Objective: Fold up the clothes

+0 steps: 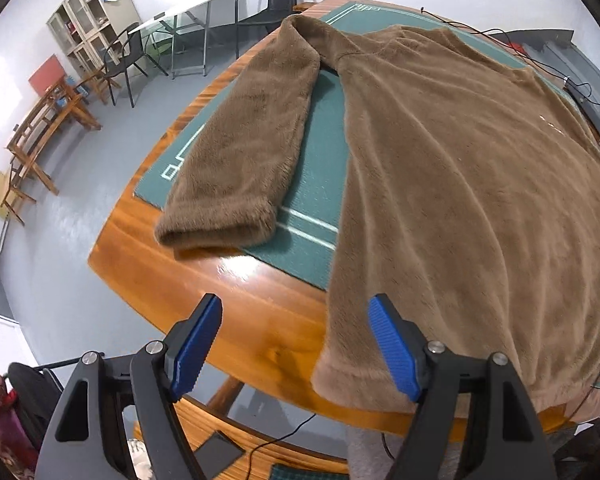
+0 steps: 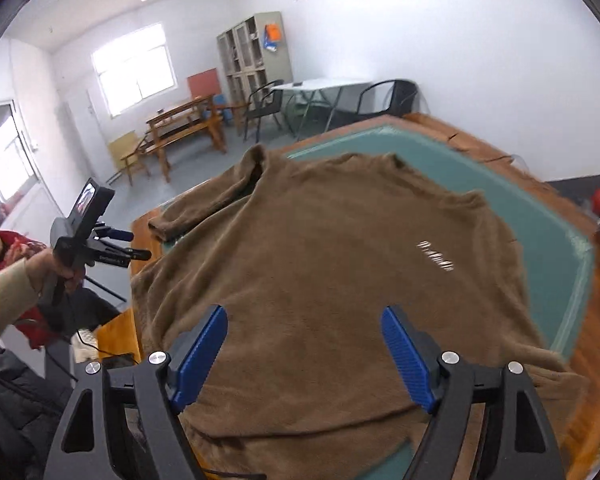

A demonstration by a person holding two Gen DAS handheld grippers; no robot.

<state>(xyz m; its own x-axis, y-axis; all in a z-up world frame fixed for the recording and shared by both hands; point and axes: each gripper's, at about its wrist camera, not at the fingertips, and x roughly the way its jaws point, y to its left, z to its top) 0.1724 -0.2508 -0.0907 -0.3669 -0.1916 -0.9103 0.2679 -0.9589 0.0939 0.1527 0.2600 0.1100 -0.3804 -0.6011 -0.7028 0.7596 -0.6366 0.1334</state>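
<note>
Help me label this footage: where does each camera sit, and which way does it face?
Left wrist: on the left gripper, angled down at the wooden table's corner, the brown sweater's hem and its sleeve; open blue fingers show.
Right wrist: on the right gripper, above the sweater's body; open fingers, plus the left gripper and its hand.
Shared: sweater, green mat, cabinet.

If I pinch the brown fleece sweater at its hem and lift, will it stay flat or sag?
The brown fleece sweater will likely sag: its hem already drapes limply over the table edge. The thick pile looks plush, so probably bulky but grippy. The sleeve would probably trail behind.
</note>
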